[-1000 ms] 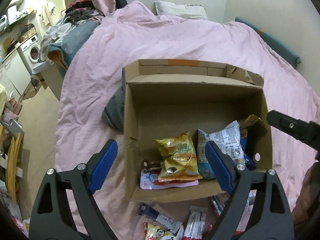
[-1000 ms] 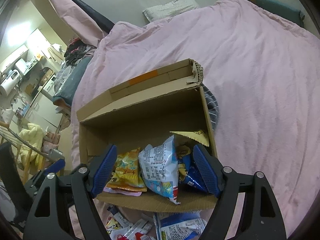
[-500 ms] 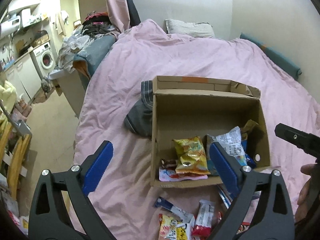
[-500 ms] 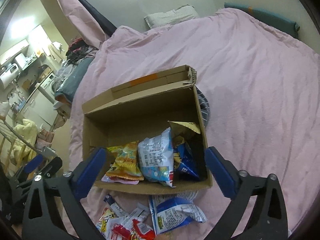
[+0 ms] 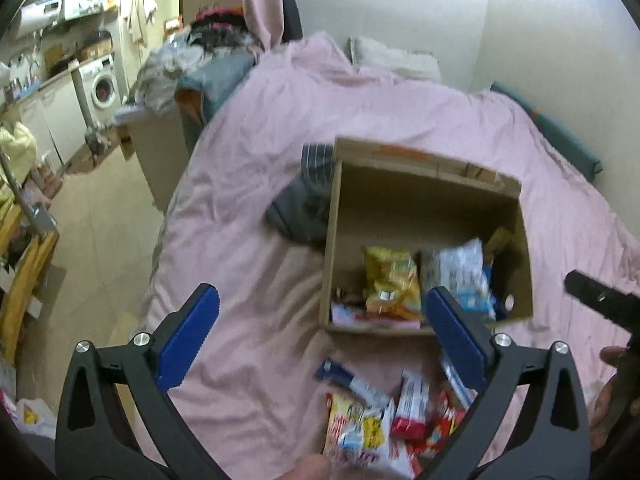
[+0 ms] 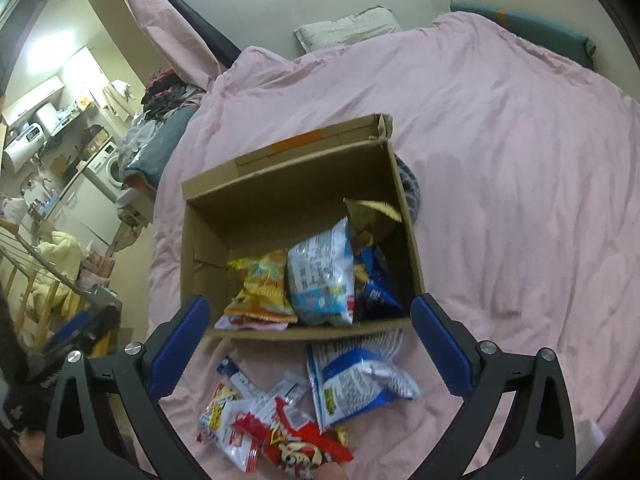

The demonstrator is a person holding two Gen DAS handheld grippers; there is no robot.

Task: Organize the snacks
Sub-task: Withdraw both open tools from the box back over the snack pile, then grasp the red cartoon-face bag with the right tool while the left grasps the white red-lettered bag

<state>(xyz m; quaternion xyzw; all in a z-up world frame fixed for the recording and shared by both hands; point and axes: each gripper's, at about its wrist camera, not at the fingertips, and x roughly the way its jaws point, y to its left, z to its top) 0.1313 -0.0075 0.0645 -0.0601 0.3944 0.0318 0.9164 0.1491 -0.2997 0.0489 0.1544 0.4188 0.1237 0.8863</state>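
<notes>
An open cardboard box (image 5: pixel 424 196) (image 6: pixel 304 184) lies on the pink bed cover. Inside stand a yellow snack bag (image 5: pixel 392 280) (image 6: pixel 262 286), a white and blue bag (image 5: pixel 460 276) (image 6: pixel 322 276) and a dark blue bag (image 6: pixel 376 288). Loose snacks lie in front of the box: a blue and white bag (image 6: pixel 356 376), red and white packets (image 6: pixel 280 432) (image 5: pixel 384 420). My left gripper (image 5: pixel 324 336) is open and empty, above the bed left of the box front. My right gripper (image 6: pixel 310 344) is open and empty, above the loose pile.
A grey garment (image 5: pixel 304 208) lies at the box's left side. The bed's left edge drops to a floor (image 5: pixel 96 216) with a washing machine (image 5: pixel 102 86) and a laundry heap (image 5: pixel 192 64). A pillow (image 6: pixel 344 30) lies at the wall.
Both grippers have pulled back and up from the box, so it looks smaller and the loose snack pile has come into view. The right gripper's jaws have opened wider.
</notes>
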